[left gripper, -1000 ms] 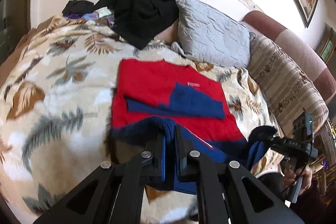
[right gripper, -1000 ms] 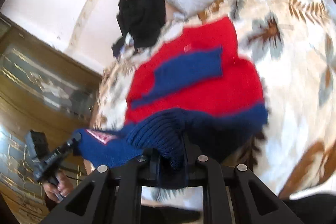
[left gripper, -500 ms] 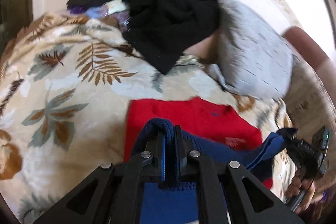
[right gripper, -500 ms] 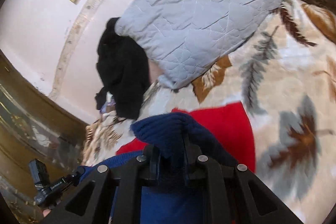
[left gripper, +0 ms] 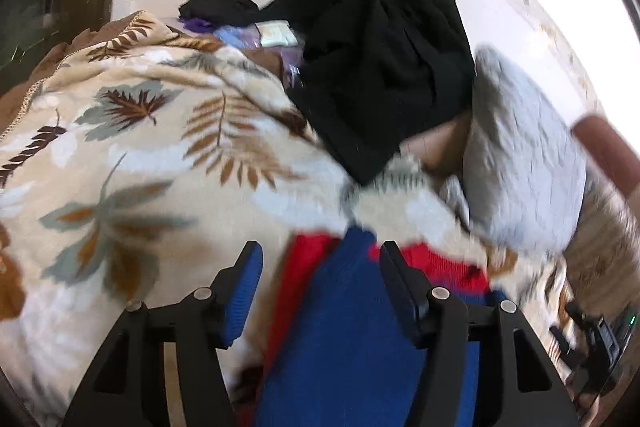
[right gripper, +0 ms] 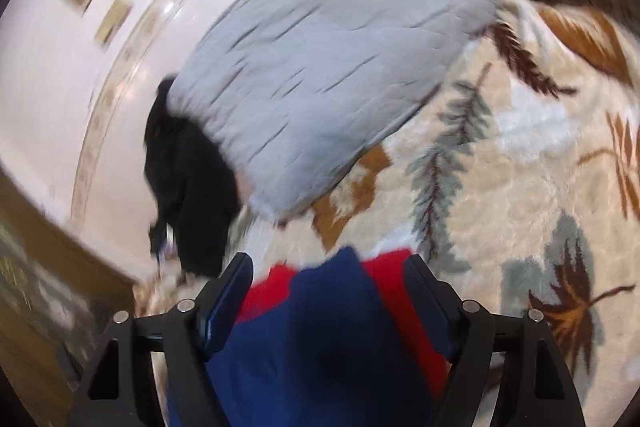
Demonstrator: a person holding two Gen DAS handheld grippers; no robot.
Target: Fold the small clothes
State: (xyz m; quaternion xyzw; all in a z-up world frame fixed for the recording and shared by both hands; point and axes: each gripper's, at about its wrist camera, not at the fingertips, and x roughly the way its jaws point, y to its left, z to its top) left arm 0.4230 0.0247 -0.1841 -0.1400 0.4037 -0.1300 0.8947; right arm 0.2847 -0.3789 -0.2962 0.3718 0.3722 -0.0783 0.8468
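Note:
A small red and navy-blue knit sweater (left gripper: pixel 352 327) lies folded on the leaf-patterned blanket (left gripper: pixel 140 155). Its blue hem lies on top of the red part, under both grippers. My left gripper (left gripper: pixel 320 263) is open, its fingers spread either side of the blue hem. My right gripper (right gripper: pixel 328 275) is open too, over the same sweater (right gripper: pixel 320 339), its fingers apart with the blue fabric between them and below. The frames are motion-blurred.
A grey quilted pillow (left gripper: pixel 520 167) lies just beyond the sweater and also shows in the right wrist view (right gripper: pixel 320 67). A pile of black clothes (left gripper: pixel 380 67) sits at the back by the white wall. A striped cushion (left gripper: pixel 604 227) is at the right.
Both grippers carried the blue hem forward over the red body, then opened and let it go. The hem now lies on the sweater.

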